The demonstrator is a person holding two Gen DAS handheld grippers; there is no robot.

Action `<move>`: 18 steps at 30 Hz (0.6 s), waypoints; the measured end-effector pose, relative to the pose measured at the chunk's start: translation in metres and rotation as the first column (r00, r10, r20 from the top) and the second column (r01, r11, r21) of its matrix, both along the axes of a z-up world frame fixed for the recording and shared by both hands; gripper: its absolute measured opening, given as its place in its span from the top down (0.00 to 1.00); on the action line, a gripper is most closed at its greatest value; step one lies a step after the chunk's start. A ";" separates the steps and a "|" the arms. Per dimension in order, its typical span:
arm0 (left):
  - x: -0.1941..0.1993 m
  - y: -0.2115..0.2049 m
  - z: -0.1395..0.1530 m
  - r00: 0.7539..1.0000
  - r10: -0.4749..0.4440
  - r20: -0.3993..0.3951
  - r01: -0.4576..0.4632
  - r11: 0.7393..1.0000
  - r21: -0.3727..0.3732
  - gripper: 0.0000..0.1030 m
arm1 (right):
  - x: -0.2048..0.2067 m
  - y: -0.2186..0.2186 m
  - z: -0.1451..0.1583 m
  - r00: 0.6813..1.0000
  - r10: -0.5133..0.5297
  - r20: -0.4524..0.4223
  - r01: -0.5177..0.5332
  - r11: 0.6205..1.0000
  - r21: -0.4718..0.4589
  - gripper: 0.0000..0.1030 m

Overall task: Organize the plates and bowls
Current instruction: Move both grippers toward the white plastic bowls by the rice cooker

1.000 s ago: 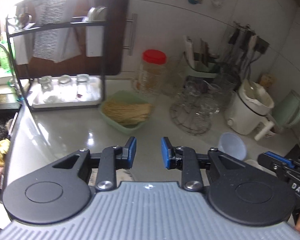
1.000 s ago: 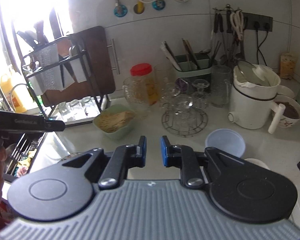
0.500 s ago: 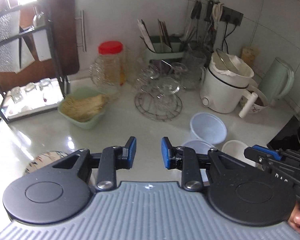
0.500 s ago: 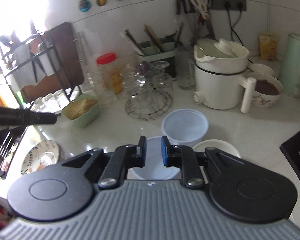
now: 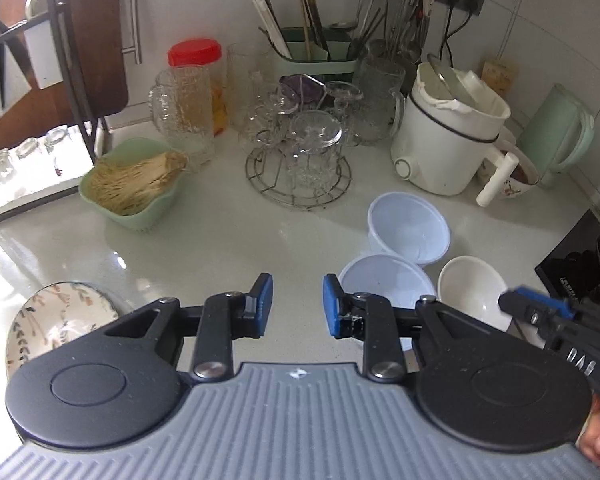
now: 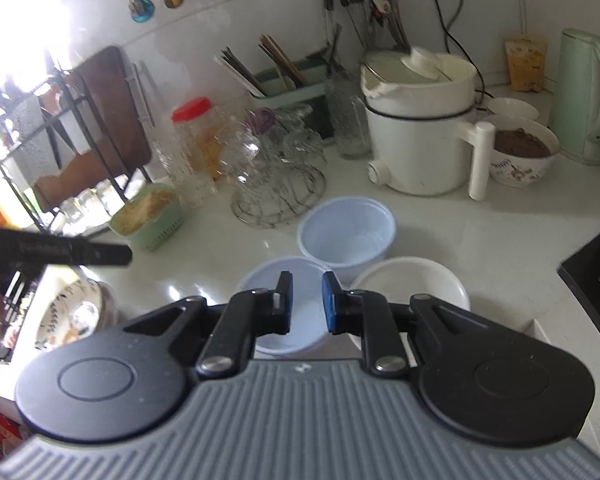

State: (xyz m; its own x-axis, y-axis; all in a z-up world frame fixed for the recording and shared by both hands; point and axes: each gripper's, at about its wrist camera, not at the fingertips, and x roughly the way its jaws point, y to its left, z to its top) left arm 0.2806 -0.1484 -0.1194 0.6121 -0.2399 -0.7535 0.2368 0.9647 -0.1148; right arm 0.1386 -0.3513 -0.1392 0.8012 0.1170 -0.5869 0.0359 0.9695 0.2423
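Note:
Three bowls sit together on the white counter: a tall translucent plastic bowl (image 5: 409,229) (image 6: 346,232), a lower translucent bowl (image 5: 384,284) (image 6: 288,276) in front of it, and a white ceramic bowl (image 5: 474,290) (image 6: 410,284) to their right. A leaf-patterned plate (image 5: 56,316) (image 6: 70,312) lies at the counter's left front. My left gripper (image 5: 297,306) is open and empty above bare counter, left of the lower bowl. My right gripper (image 6: 306,302) is open by a narrow gap and empty, hovering over the lower bowl.
A green basket of noodles (image 5: 134,184), a wire rack of glasses (image 5: 300,160), a red-lidded jar (image 5: 196,80), a white cooker (image 5: 448,136), a patterned bowl of brown food (image 6: 520,152) and a green kettle (image 6: 586,96) line the back. A black rack (image 5: 40,80) stands left, a dark hob (image 6: 596,272) right.
Both views have swung right and down from the rack side toward the bowls. The bowls and the patterned plate have come into view, and both grippers are lower and closer to them.

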 end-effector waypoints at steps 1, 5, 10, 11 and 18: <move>0.002 0.000 -0.001 1.000 0.004 -0.002 -0.004 1.000 -0.009 0.62 | -0.001 -0.002 -0.003 1.000 -0.011 -0.010 0.011 1.000 0.002 0.81; 0.017 -0.005 -0.013 0.998 0.011 -0.060 -0.012 1.000 -0.017 0.52 | 0.000 -0.008 -0.014 0.998 -0.008 -0.069 0.009 1.000 0.022 0.75; 0.030 -0.009 -0.030 0.991 -0.012 -0.132 0.006 0.999 -0.049 0.51 | 0.001 -0.008 -0.024 0.994 0.028 -0.104 -0.021 0.997 0.071 0.61; 0.034 -0.008 -0.035 0.989 -0.016 -0.150 0.004 0.997 -0.078 0.51 | 0.004 -0.007 -0.026 0.993 0.029 -0.114 -0.020 0.997 0.075 0.61; 0.060 -0.010 -0.066 0.964 -0.080 -0.253 0.034 0.983 -0.180 0.52 | 0.026 0.004 -0.040 0.991 -0.044 -0.129 0.062 0.989 0.136 0.61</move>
